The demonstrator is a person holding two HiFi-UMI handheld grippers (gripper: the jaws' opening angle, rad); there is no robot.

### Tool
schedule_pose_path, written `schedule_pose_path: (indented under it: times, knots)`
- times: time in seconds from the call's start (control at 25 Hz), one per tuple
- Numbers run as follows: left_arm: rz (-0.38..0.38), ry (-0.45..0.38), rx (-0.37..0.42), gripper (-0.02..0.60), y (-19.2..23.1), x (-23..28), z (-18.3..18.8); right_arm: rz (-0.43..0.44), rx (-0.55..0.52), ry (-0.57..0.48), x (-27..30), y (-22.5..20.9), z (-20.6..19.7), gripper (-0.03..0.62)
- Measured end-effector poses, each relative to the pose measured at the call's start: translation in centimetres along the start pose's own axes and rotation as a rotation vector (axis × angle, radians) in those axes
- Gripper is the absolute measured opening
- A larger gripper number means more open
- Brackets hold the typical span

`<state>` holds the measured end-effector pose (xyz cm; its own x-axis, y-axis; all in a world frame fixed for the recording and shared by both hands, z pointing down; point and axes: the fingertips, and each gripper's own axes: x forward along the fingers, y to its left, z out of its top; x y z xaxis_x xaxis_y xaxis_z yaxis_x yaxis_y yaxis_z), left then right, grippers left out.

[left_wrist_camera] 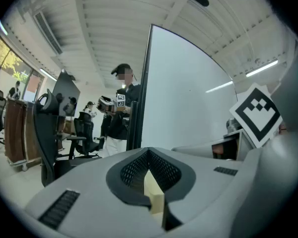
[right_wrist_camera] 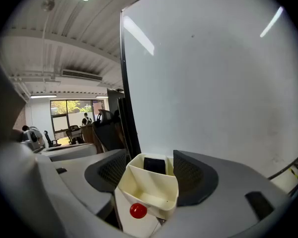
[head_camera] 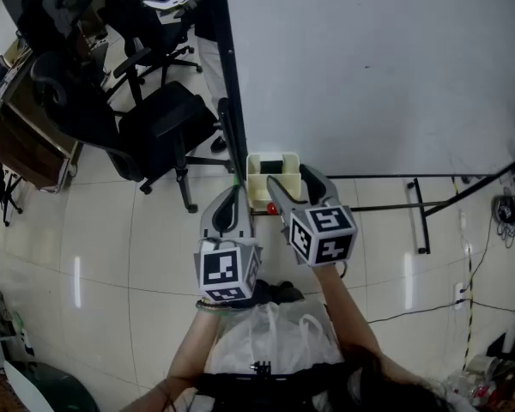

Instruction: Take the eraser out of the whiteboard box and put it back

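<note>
Plainly your right gripper [right_wrist_camera: 150, 173] stood wide open and empty astride the whiteboard box [right_wrist_camera: 148, 198], with the eraser [right_wrist_camera: 154, 164] upright in its rear compartment; you needed to reach deeper and centre on it before closing. Only the left gripper view showed your left gripper [left_wrist_camera: 150, 182] pinched on the box's cream wall.
</note>
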<state>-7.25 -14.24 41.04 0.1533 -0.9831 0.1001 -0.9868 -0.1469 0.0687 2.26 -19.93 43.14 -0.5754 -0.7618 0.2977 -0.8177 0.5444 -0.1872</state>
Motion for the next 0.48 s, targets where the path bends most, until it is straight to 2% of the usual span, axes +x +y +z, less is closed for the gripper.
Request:
schedule_pose_path:
  times: [0.12, 0.32, 0.48]
  knots:
    - [0.005, 0.002, 0.002, 0.004, 1.6, 0.4, 0.2, -0.024, 0.005, 0.106, 2.3, -0.4, -1.0, 0.328]
    - [-0.001, 0.023, -0.009, 0.004, 4.2, 1.2, -0.2, -0.089, -0.033, 0.190, 5.6, -0.5, -1.4, 0.328]
    - [-0.039, 0.012, -0.027, 0.003, 5.1, 2.0, 0.1, -0.129, 0.009, 0.288, 7.2, -0.7, -2.6, 0.328]
